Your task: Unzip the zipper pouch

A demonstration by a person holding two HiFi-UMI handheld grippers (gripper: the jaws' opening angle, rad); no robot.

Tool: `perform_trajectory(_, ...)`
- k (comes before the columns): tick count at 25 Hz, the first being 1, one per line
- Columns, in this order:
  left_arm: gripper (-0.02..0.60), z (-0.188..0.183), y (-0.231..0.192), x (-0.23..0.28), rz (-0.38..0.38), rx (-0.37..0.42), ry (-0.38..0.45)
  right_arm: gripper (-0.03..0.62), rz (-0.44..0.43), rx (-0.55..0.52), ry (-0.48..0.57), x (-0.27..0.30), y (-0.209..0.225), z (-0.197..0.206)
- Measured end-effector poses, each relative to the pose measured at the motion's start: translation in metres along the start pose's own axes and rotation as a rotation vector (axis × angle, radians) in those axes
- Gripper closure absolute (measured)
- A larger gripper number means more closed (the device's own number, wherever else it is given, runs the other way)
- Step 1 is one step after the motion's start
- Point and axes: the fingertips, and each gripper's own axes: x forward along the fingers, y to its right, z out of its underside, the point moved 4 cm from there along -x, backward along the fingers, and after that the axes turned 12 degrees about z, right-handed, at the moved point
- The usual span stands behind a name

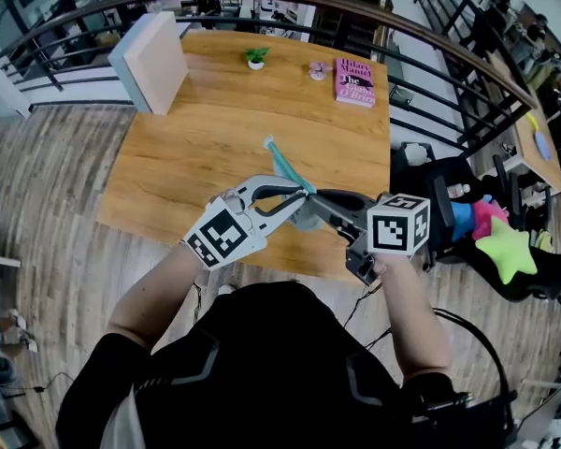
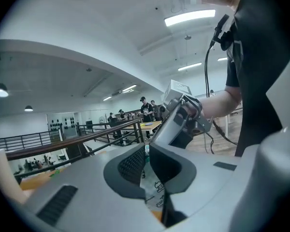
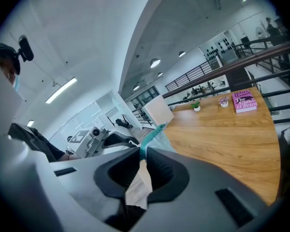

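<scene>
The pouch (image 1: 304, 215) was off the table (image 1: 215, 138), held in the air over its near edge between the two tools. The left gripper (image 1: 299, 193) was clamped onto it from one side, with printed fabric pinched between its closed jaws. The right gripper (image 1: 316, 197) was clamped onto it from the other side, a fold of the pale cloth squeezed between its pads just below the teal zipper (image 1: 285, 165). The two sets of jaws met almost tip to tip. The zipper band ran up and away from them toward the far end of the table as a single narrow strip. No gap showed along it, so it looked closed, though the stretch at the jaws was hidden. Whether the left jaws had the pull tab or only cloth beside it could not be told. By that reading, pick-up and bracing were done, and the unzipping itself was all still to do.
</scene>
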Motion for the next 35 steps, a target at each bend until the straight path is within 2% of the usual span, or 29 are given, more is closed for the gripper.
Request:
perform_trajectory(3, 0.537, 0.001, 0.000, 0.000, 0.011, -0.037, 0.012, 0.542, -0.005, -0.012, -0.005, 0.001, 0.000, 0.001)
perform_trajectory(7, 0.549, 0.001, -0.004, -0.005, 0.039, -0.128, 0.046, 0.542, -0.008, -0.052, -0.003, 0.002, -0.003, -0.003)
perform_trajectory(10, 0.551, 0.001, -0.009, -0.009, 0.027, -0.171, 0.059, 0.542, -0.009, -0.092, 0.000, 0.003, -0.006, -0.005)
perform_trajectory(17, 0.551, 0.008, -0.012, -0.009, 0.031, -0.233, 0.052, 0.545, 0.001, -0.174, -0.046, 0.007, -0.008, 0.000)
perform_trajectory(20, 0.552, 0.015, -0.021, -0.017, -0.010, -0.273, 0.049, 0.546, 0.013, -0.225, -0.078, 0.008, -0.008, 0.004)
perform_trajectory(25, 0.552, 0.015, -0.027, -0.021, -0.020, -0.234, 0.014, 0.546, -0.003, -0.193, -0.071, 0.011, -0.003, 0.005)
perform_trajectory(28, 0.552, 0.022, -0.036, -0.026, -0.072, -0.290, 0.027, 0.546, 0.004, -0.218, -0.085, 0.010, -0.002, 0.007)
perform_trajectory(35, 0.552, 0.037, -0.051, -0.046, -0.143, -0.335, 0.020, 0.546, 0.008, -0.212, -0.100, 0.014, 0.007, 0.013)
